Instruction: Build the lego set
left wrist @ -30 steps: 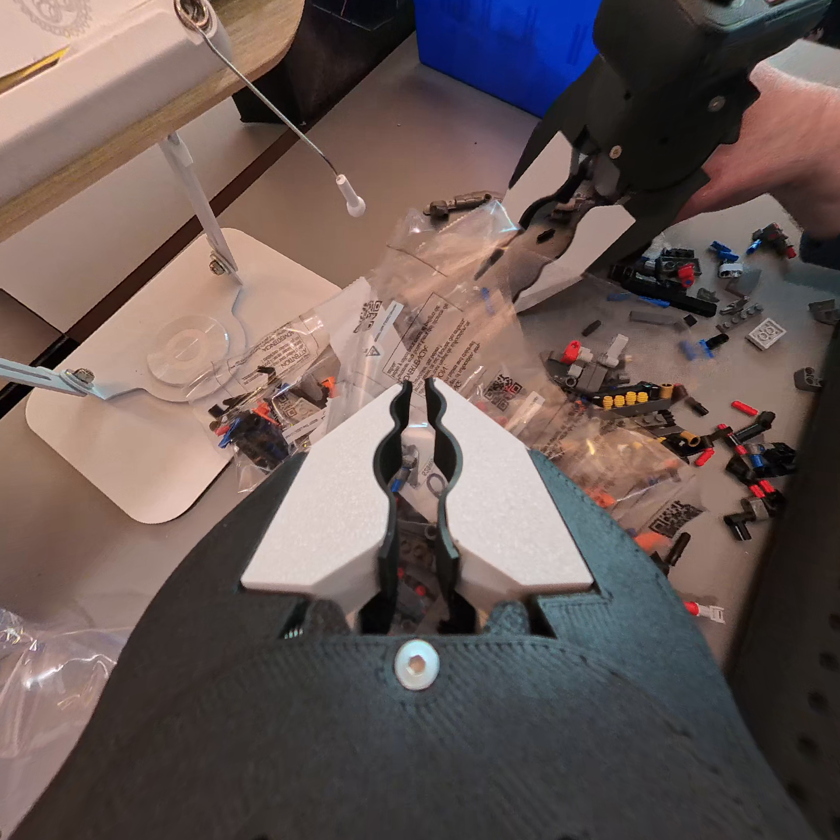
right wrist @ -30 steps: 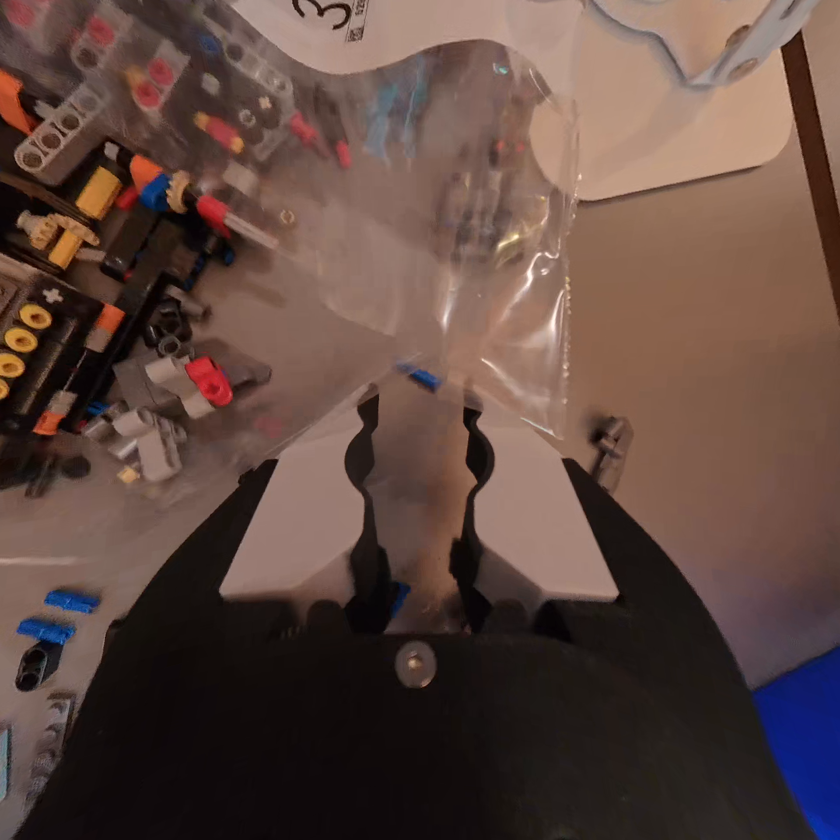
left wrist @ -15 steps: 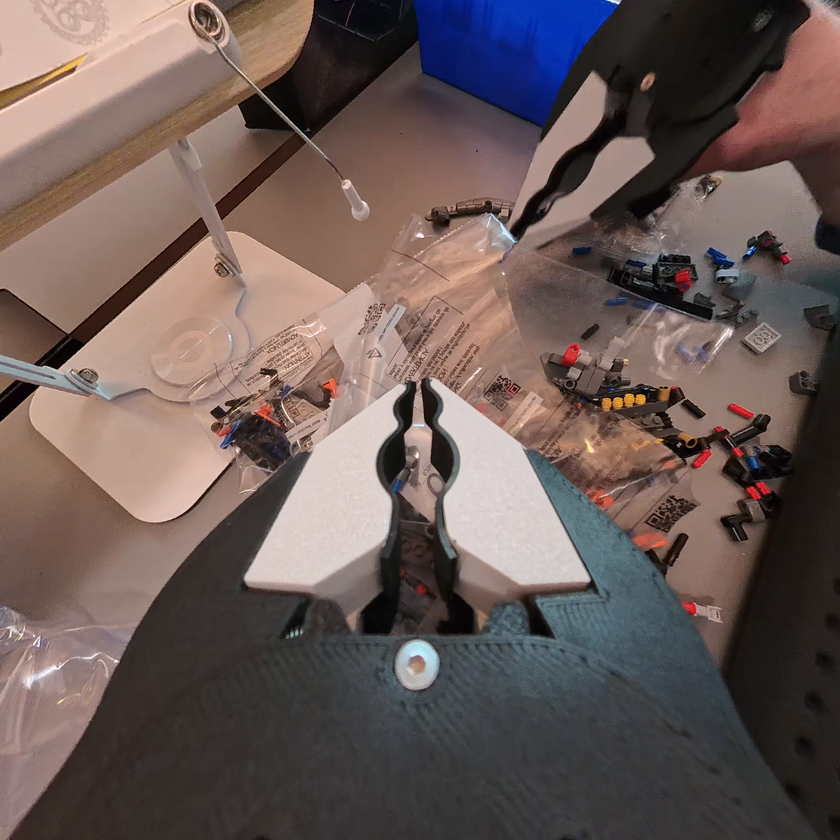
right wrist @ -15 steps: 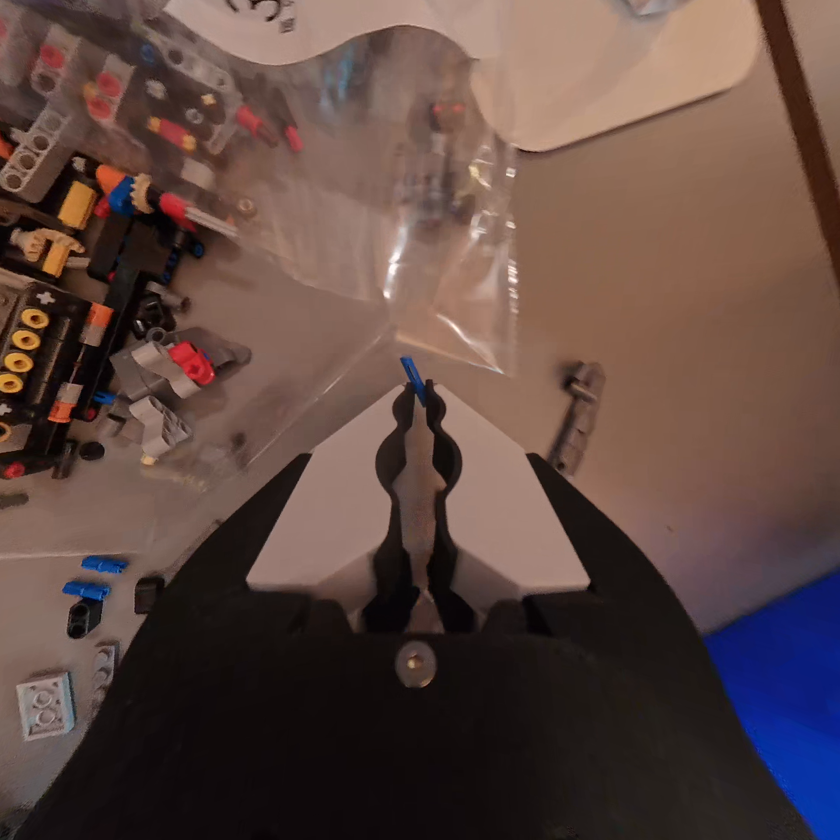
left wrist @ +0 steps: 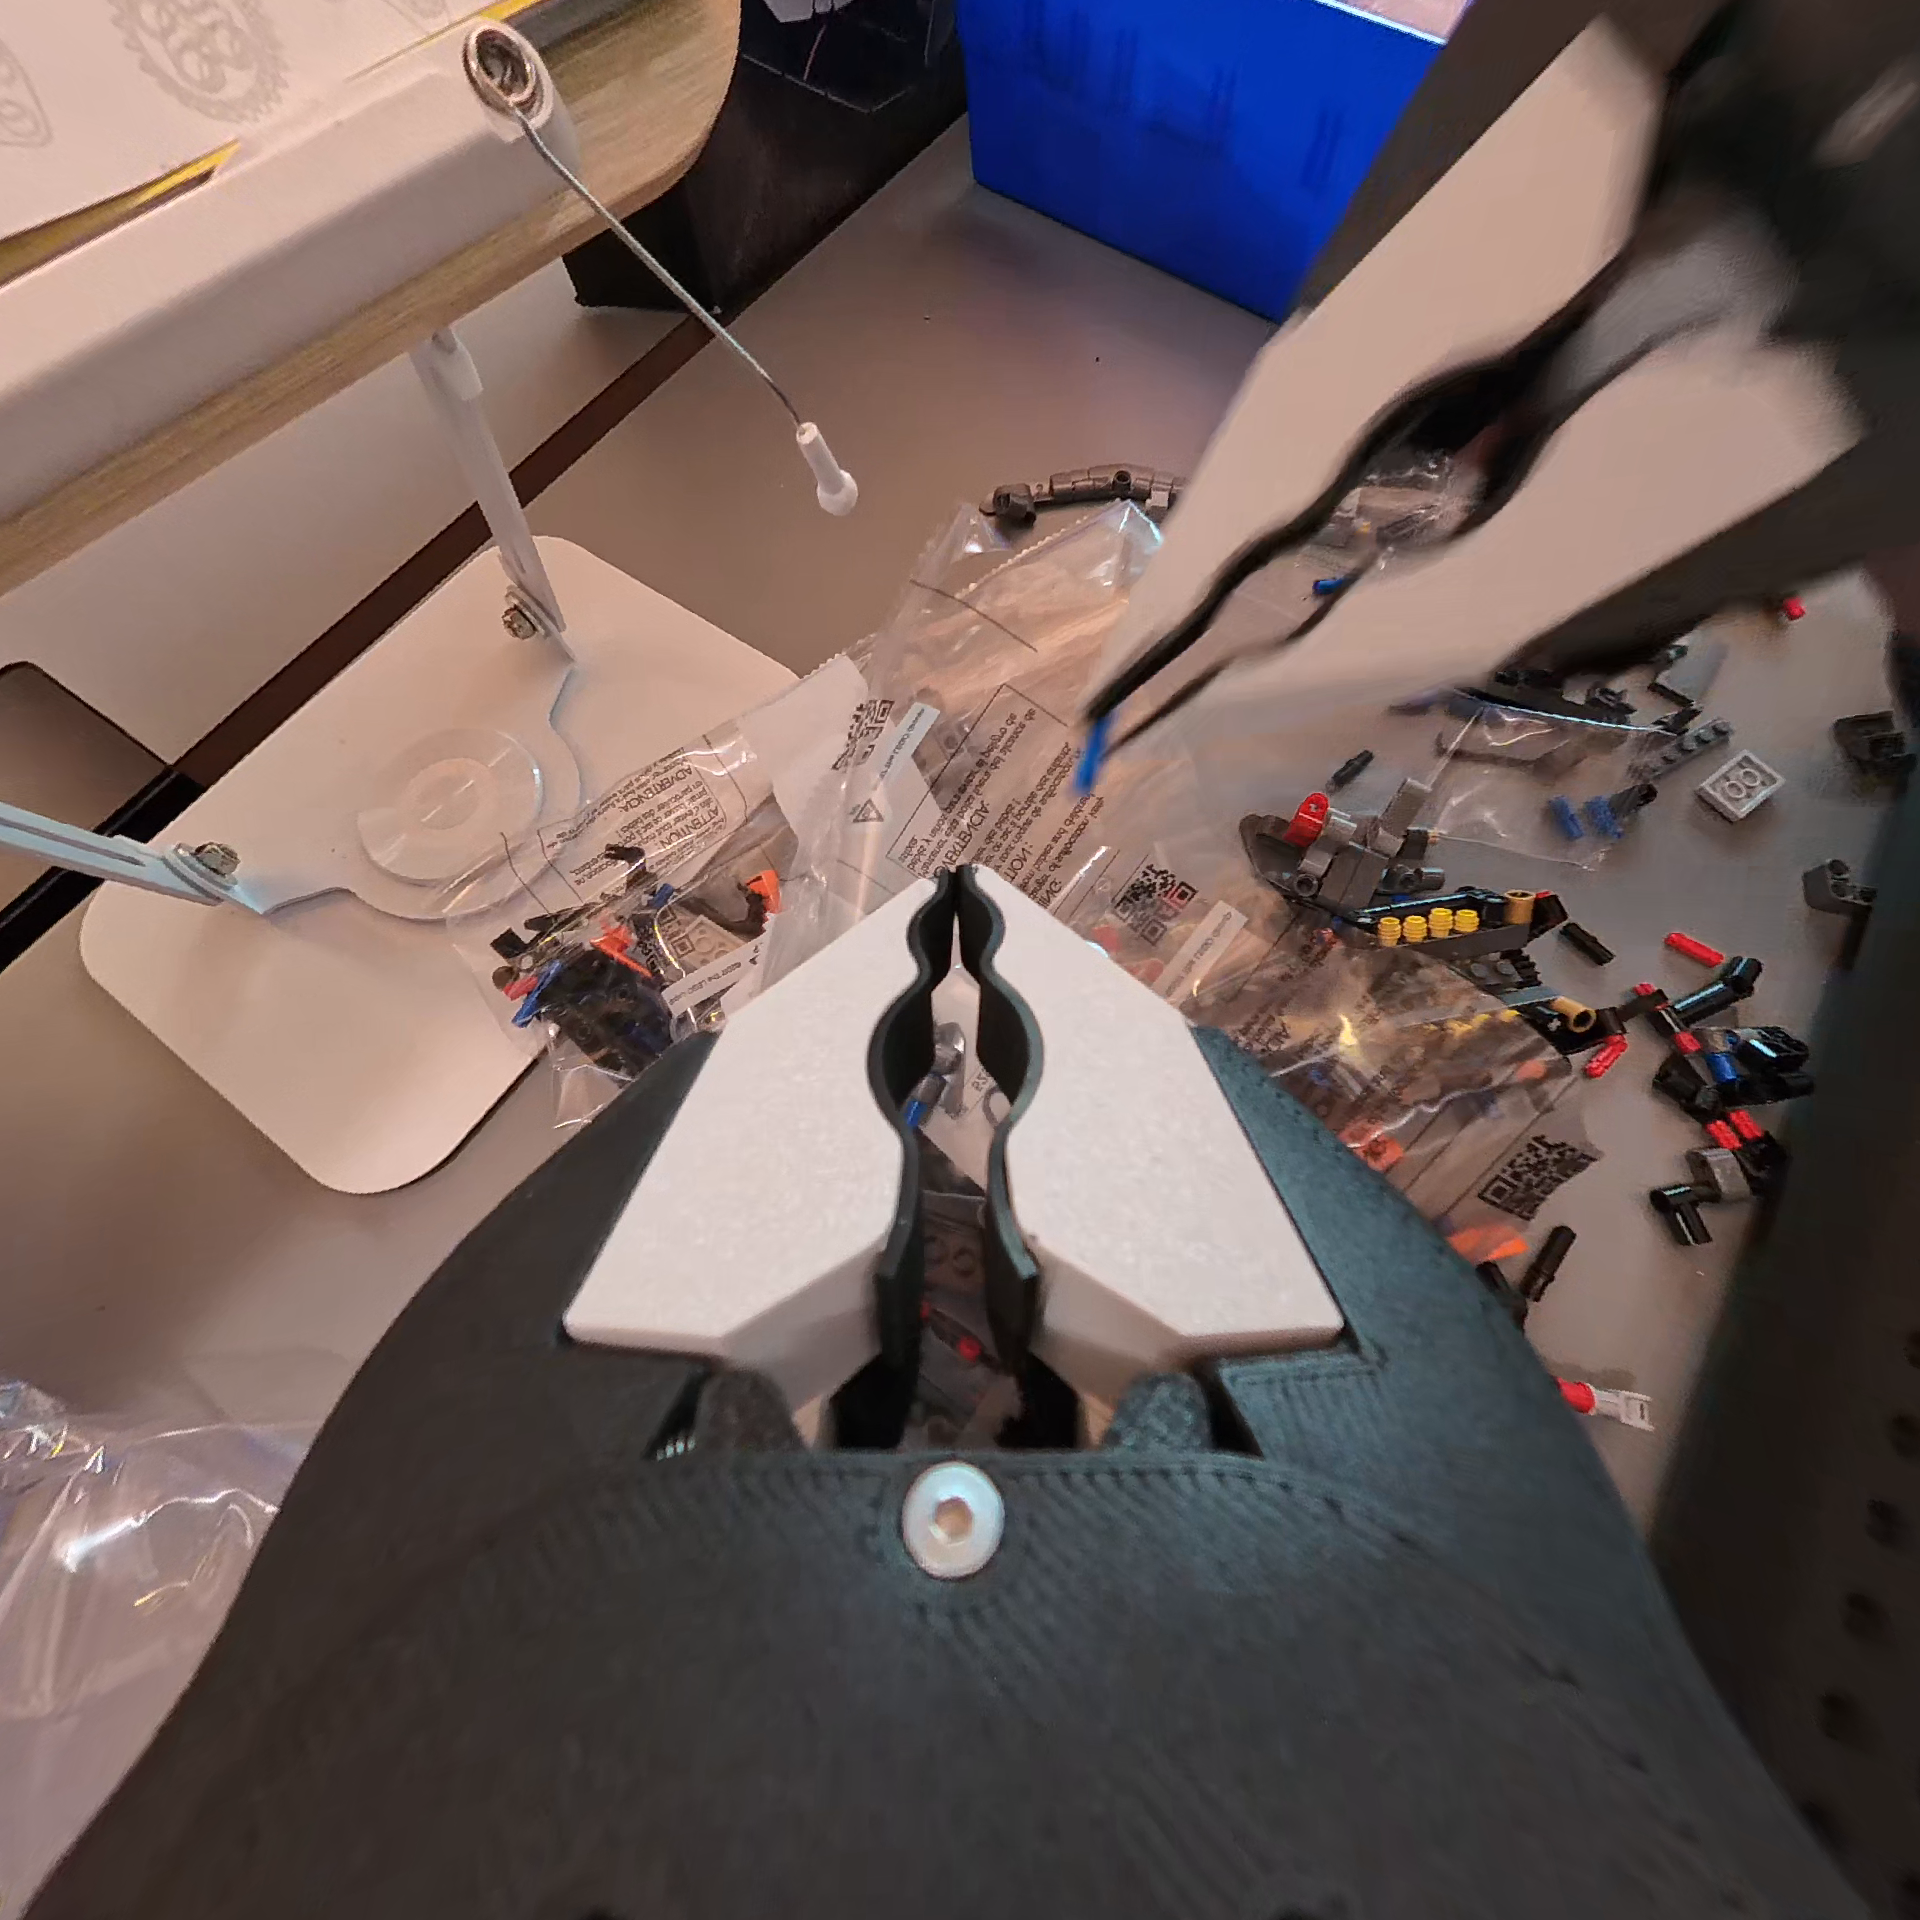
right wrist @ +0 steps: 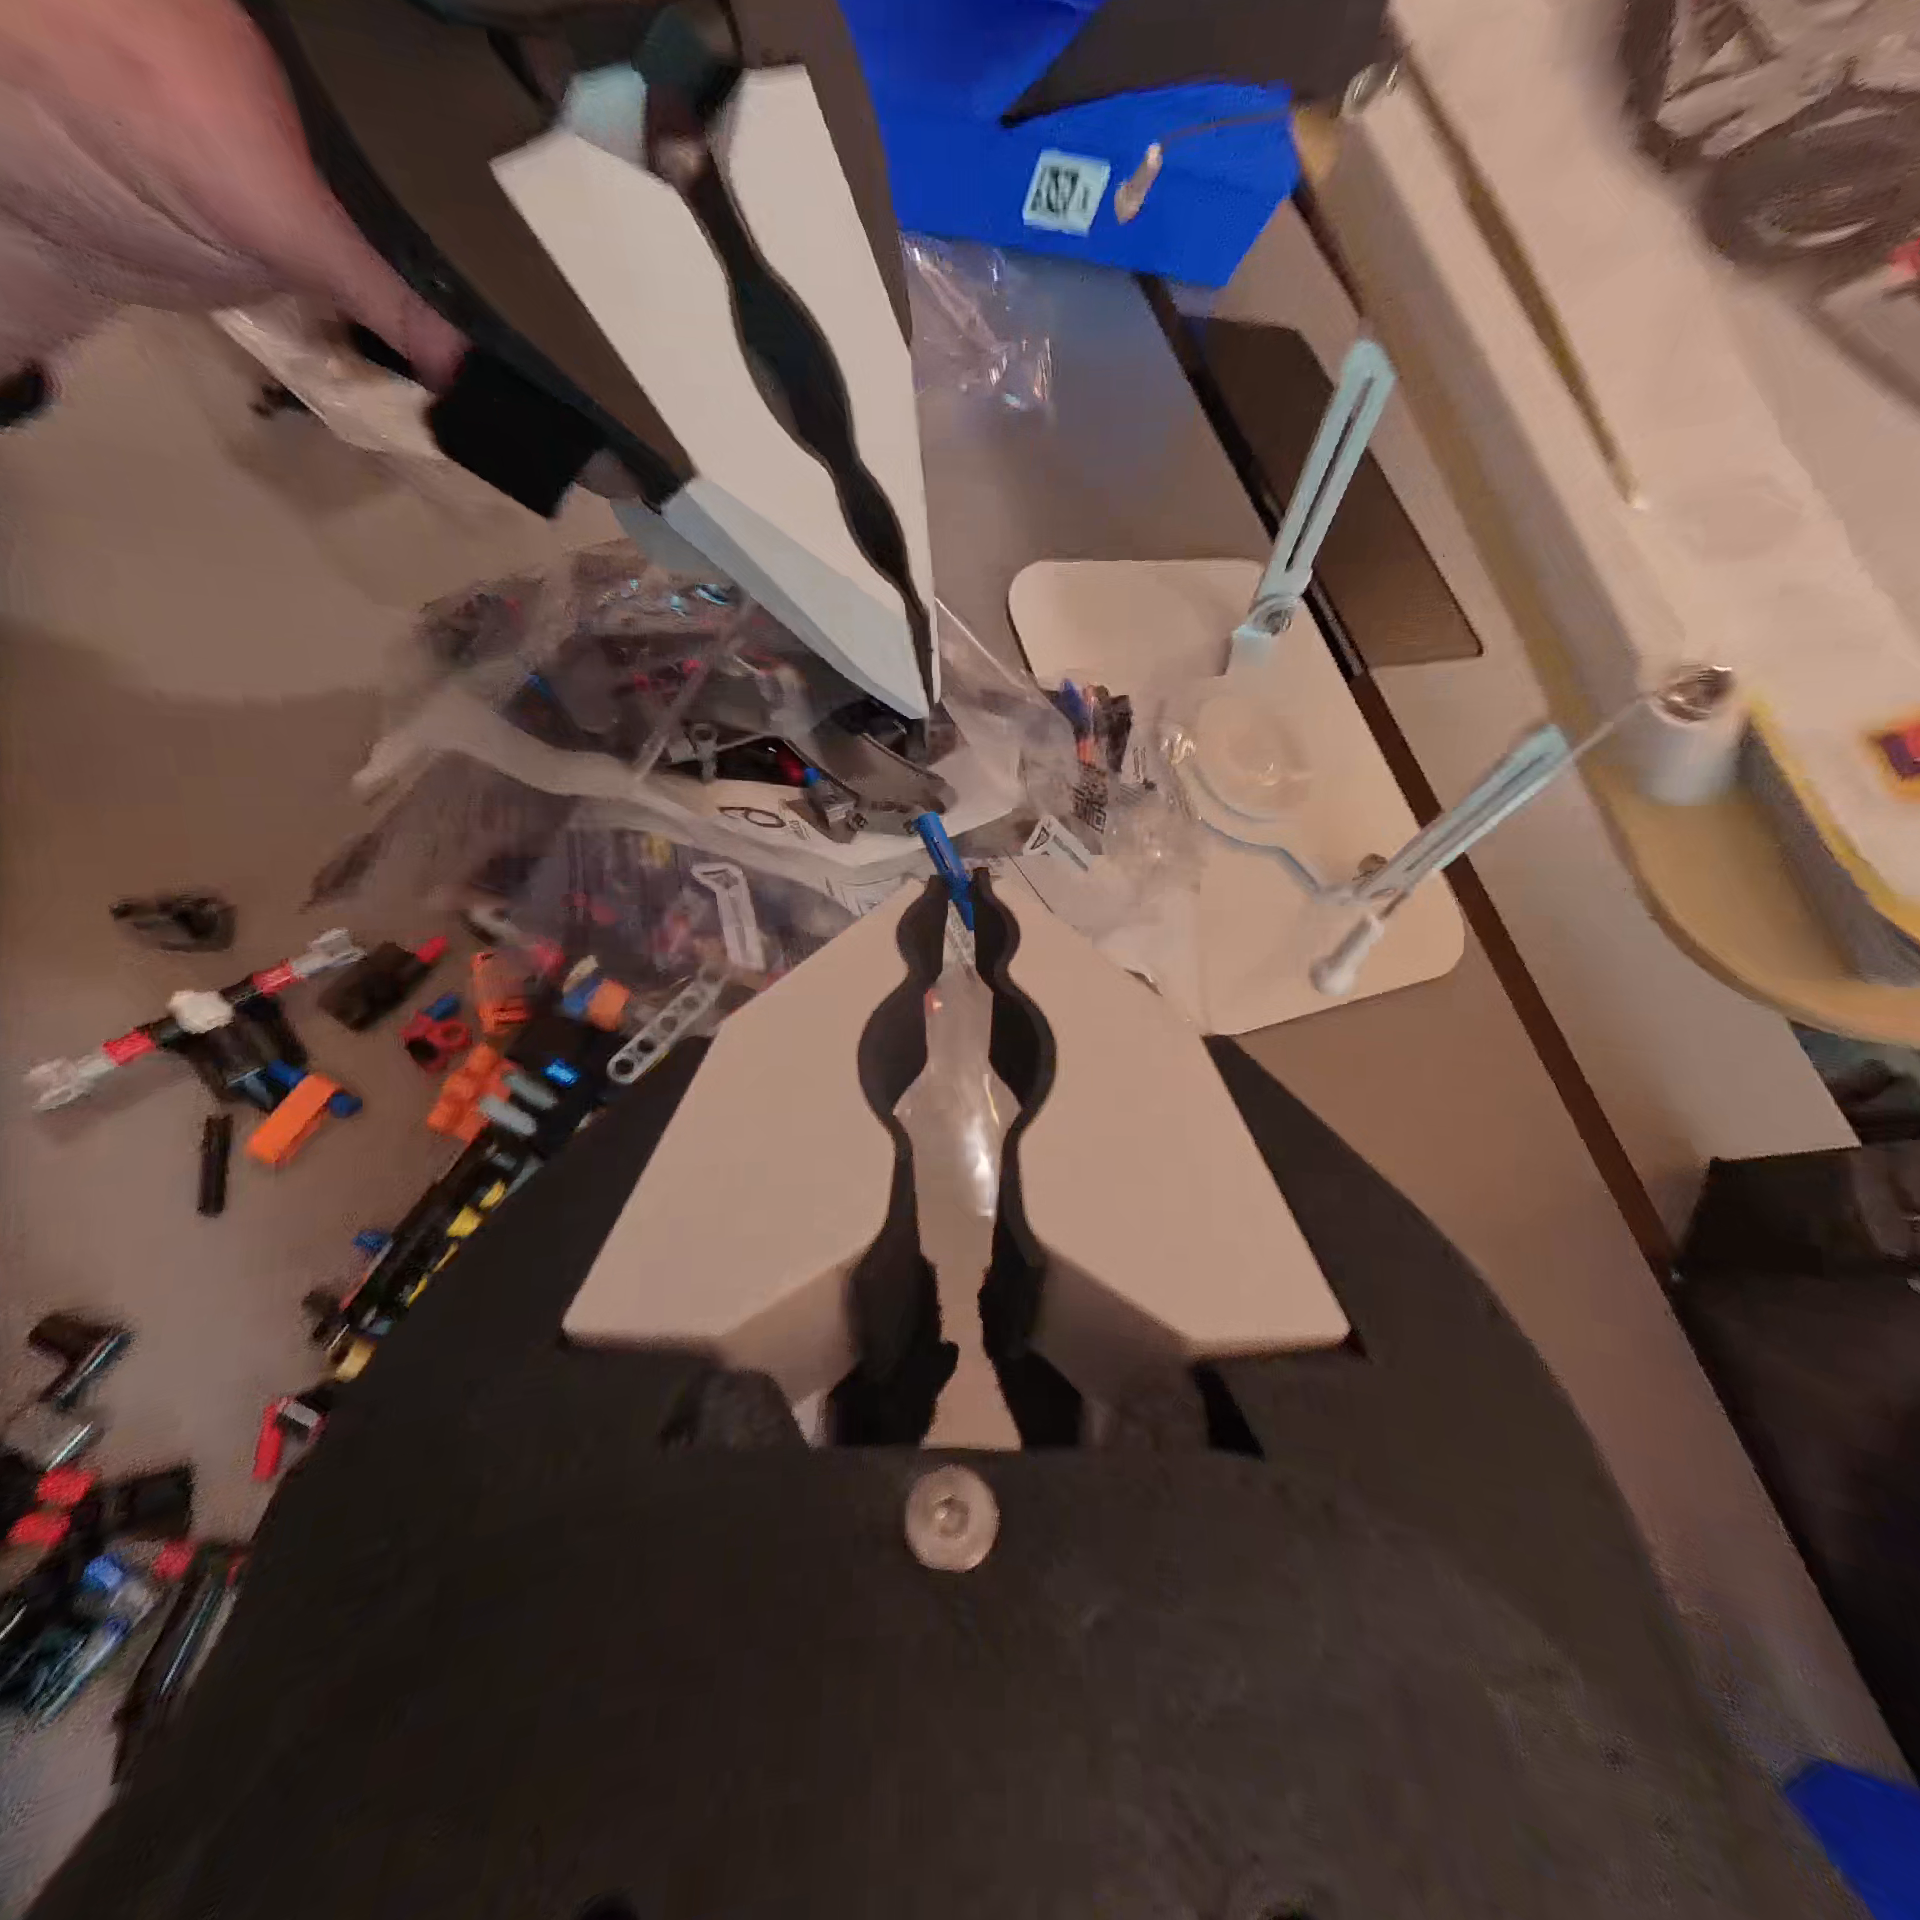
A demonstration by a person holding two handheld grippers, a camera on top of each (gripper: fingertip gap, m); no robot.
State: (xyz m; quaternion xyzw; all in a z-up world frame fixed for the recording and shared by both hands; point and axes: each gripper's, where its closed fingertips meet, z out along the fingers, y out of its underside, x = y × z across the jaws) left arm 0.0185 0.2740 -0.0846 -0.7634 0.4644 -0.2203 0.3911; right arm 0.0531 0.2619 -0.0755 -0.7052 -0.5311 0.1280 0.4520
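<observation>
Right gripper (right wrist: 958, 896) pinches a blue pin (right wrist: 943, 847); left gripper (left wrist: 956, 896) closed, apparently empty.
Held only by its end, the pin could twist free.

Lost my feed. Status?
Right gripper shut on blue pin. Left gripper shut, over bags. Way clear.

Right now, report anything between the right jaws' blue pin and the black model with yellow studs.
Nothing visible. The right gripper holds the blue pin above clear bags; the black model lies uncovered beside them.
</observation>
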